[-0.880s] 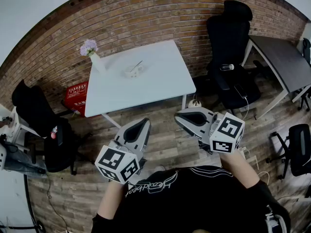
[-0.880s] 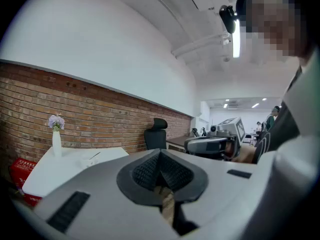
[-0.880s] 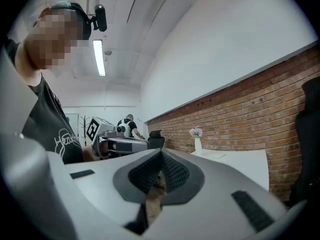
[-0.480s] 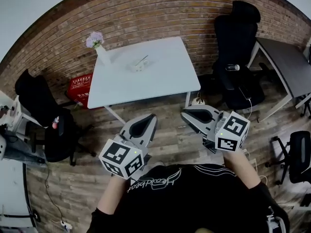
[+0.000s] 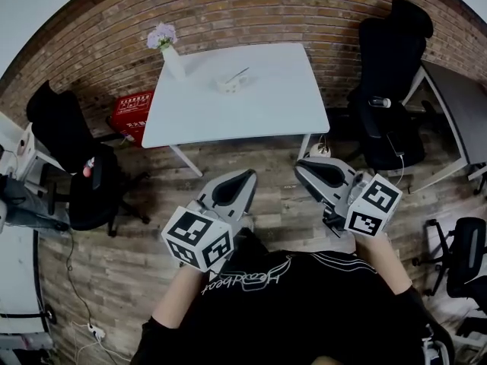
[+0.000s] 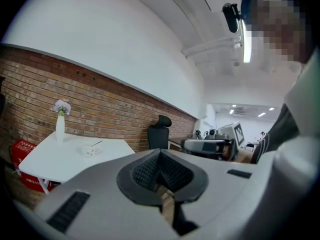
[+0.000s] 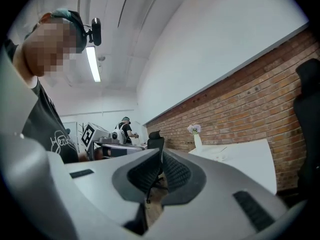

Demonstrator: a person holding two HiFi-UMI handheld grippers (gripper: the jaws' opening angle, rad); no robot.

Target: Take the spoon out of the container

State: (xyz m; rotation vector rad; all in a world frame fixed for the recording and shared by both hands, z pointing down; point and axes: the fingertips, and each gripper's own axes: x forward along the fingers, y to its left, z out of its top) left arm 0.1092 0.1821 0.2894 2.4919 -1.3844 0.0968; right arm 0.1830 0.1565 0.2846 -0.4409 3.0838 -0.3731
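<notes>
**A:** Where are we finding the spoon (image 5: 239, 74)?

**B:** We are seeing it in the small white container (image 5: 227, 87) on the white table (image 5: 266, 120). It is sitting in the far half of the top, to the right of the vase (image 5: 173, 61) of pale purple flowers. Its bowl end is resting down inside and its handle is leaning out over the rim.

**A:** Which way are we reading its long axis?

**B:** In the head view it is running on a slant, with the handle pointing up and to the right, away from us and toward the brick wall (image 5: 251, 6). In the left gripper view the thin handle is tilting up to the right of the container (image 6: 90, 151) in the same way.

**A:** And how are we holding the grippers?

**B:** We are holding both well short of the table, over the wooden floor (image 5: 274, 207). The left gripper (image 5: 249, 177) is clenched — its ribbed pads (image 6: 147, 171) are pressing together with nothing between them. The right gripper (image 5: 300, 168) is likewise closed on nothing, its pads (image 7: 175, 173) meeting along the middle line. Both noses are pointing toward the table, well apart from the spoon.
</notes>
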